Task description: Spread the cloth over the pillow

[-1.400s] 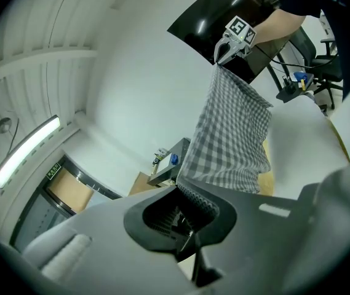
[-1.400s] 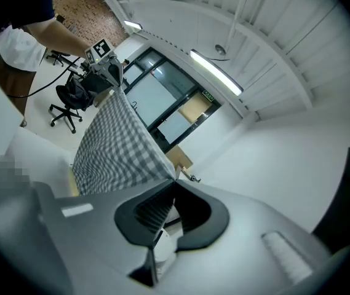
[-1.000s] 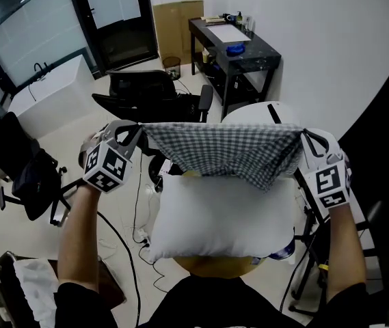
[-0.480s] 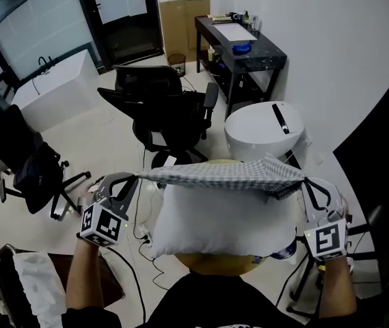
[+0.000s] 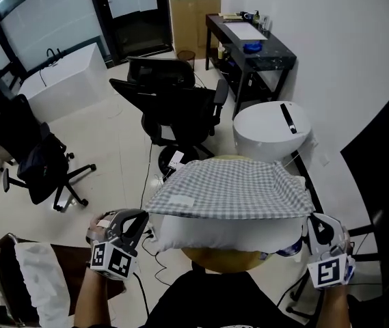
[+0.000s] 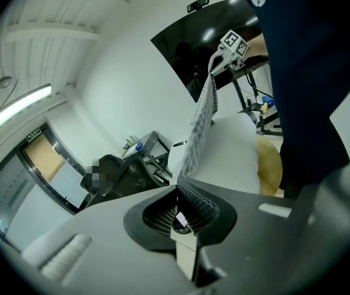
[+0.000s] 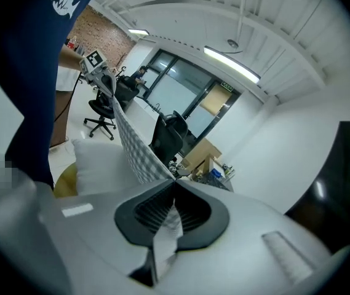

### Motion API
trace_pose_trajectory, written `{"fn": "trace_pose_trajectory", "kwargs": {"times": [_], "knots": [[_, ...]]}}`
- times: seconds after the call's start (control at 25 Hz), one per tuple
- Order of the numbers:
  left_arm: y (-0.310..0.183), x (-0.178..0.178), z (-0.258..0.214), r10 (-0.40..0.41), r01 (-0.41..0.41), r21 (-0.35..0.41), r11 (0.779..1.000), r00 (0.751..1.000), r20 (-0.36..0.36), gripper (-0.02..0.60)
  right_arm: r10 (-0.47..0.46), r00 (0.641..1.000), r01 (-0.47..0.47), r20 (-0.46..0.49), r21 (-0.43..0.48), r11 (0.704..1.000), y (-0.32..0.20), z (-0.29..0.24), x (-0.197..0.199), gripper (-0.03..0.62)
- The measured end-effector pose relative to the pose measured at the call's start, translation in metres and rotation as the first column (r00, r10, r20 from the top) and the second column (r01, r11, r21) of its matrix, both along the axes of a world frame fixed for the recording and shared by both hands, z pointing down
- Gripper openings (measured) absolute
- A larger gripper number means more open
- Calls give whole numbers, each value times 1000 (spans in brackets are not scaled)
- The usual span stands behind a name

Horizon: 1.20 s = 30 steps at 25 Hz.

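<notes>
A grey checked cloth (image 5: 228, 190) lies over the top of a white pillow (image 5: 215, 229), which rests on a round yellow seat (image 5: 221, 257). My left gripper (image 5: 141, 219) is shut on the cloth's near left corner, low beside the pillow. At the near right corner my right gripper (image 5: 312, 221) is likewise shut on the cloth. In the left gripper view the cloth (image 6: 200, 118) runs taut from the closed jaws to the right gripper (image 6: 230, 42), along the pillow (image 6: 227, 149). The right gripper view shows the cloth (image 7: 135, 149) pinched and stretched towards the left gripper (image 7: 95, 60).
A black office chair (image 5: 180, 111) stands just beyond the pillow, with a white round appliance (image 5: 273, 125) and a black desk (image 5: 252, 43) to the right. Cables (image 5: 154, 176) lie on the floor. Another dark chair (image 5: 37, 162) stands at the left. A white cloth (image 5: 37, 285) lies at bottom left.
Both grippers have come down and towards me with the cloth. The cloth, held up beyond the pillow before, now lies flat across its top.
</notes>
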<state>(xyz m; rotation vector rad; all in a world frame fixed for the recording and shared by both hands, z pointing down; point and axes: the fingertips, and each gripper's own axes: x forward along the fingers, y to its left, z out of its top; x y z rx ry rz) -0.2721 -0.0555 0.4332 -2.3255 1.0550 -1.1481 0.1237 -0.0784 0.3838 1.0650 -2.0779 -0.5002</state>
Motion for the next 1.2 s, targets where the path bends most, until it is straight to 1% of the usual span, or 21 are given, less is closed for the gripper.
{"fn": "trace_pose_trajectory", "kwargs": {"times": [0.16, 0.28, 0.4, 0.6, 0.8, 0.88, 1.0, 1.08, 1.2], "knots": [[32, 4, 17, -18, 18, -47, 999, 1000, 7, 1, -30, 999, 31, 19, -56, 998, 27, 20, 2, 12], [56, 10, 29, -39, 41, -75, 996, 999, 25, 1, -55, 997, 60, 53, -81, 995, 44, 34, 5, 14], [82, 16, 38, -62, 66, -101, 993, 997, 50, 1, -86, 995, 91, 55, -112, 990, 62, 45, 11, 14], [111, 28, 29, -74, 83, -88, 993, 992, 104, 0, -136, 988, 143, 69, -118, 983, 82, 50, 25, 14], [135, 32, 24, -101, 113, -76, 991, 984, 144, 0, -166, 982, 176, 86, -120, 977, 97, 58, 28, 14], [145, 37, 28, -105, 119, -81, 990, 981, 163, 0, -177, 980, 187, 87, -124, 974, 100, 65, 29, 14], [155, 37, 51, -104, 126, -117, 985, 978, 179, 0, -205, 977, 212, 63, -145, 966, 104, 82, 29, 14], [160, 31, 76, -112, 138, -158, 978, 980, 166, 0, -222, 973, 230, 66, -168, 958, 107, 101, 29, 14], [167, 28, 116, -125, 155, -236, 959, 983, 136, 0, -232, 971, 240, 63, -235, 942, 114, 126, 24, 14]]}}
